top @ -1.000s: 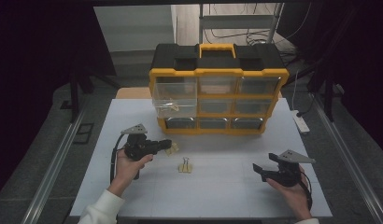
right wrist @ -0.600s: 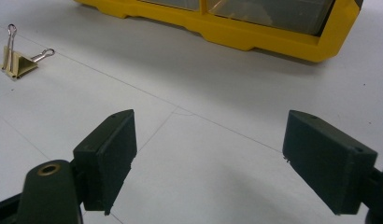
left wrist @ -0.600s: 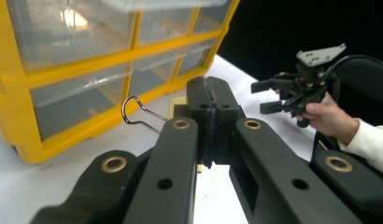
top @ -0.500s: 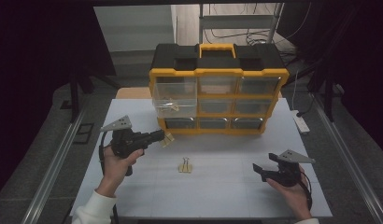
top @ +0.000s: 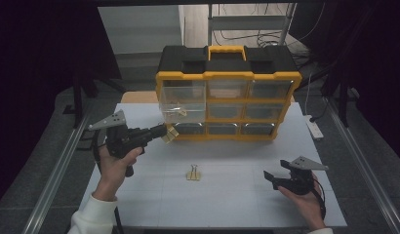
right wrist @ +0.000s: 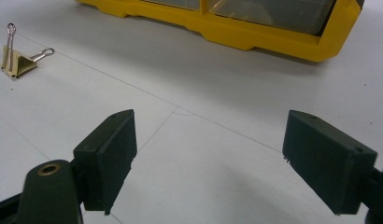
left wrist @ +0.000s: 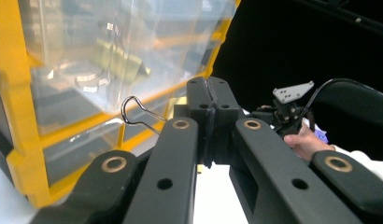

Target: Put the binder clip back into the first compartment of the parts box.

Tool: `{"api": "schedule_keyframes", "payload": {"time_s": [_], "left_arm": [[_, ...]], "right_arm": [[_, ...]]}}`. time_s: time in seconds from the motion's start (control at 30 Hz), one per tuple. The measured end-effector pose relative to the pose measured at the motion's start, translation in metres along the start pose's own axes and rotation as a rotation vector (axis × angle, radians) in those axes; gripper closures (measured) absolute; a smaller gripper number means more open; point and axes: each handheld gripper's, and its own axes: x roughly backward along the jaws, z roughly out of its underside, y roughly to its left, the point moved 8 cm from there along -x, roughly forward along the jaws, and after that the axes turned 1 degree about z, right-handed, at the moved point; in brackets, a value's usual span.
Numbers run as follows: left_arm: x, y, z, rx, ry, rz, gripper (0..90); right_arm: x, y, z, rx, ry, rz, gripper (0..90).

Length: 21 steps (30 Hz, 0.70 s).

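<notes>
My left gripper (top: 161, 132) is held above the table at the left, shut on a gold binder clip (top: 169, 136). It points at the yellow-and-black drawer organizer (top: 227, 73). In the left gripper view the jaws (left wrist: 209, 93) meet, and the clip's wire handle (left wrist: 133, 112) sticks out to their left, just below the pulled-out clear top-left drawer (top: 181, 105). That drawer holds a few gold clips (left wrist: 119, 58). A second gold binder clip (top: 193, 173) (right wrist: 19, 60) lies on the white table. My right gripper (top: 273, 176) (right wrist: 208, 154) rests low at the right, open, with nothing between its jaws.
The organizer stands at the back of the white table (top: 227, 204), and its other drawers are closed. A power strip (top: 315, 127) lies off the table's right edge. Metal rails run along both sides. In the left gripper view the right hand with its gripper (left wrist: 287, 107) shows farther off.
My left gripper has risen off the table with the clip and moved closer to the pulled-out drawer. The right gripper and the clip on the table have not moved.
</notes>
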Motion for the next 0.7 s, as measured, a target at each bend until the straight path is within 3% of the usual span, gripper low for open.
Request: {"api": "schedule_keyframes", "payload": {"time_s": [0.7], "left_arm": [[0.018, -0.009, -0.054, -0.042, -0.092, -0.014, 89.5]], "right_arm": [[0.0, 0.0, 0.0, -0.003, -0.003, -0.003, 17.9]]}}
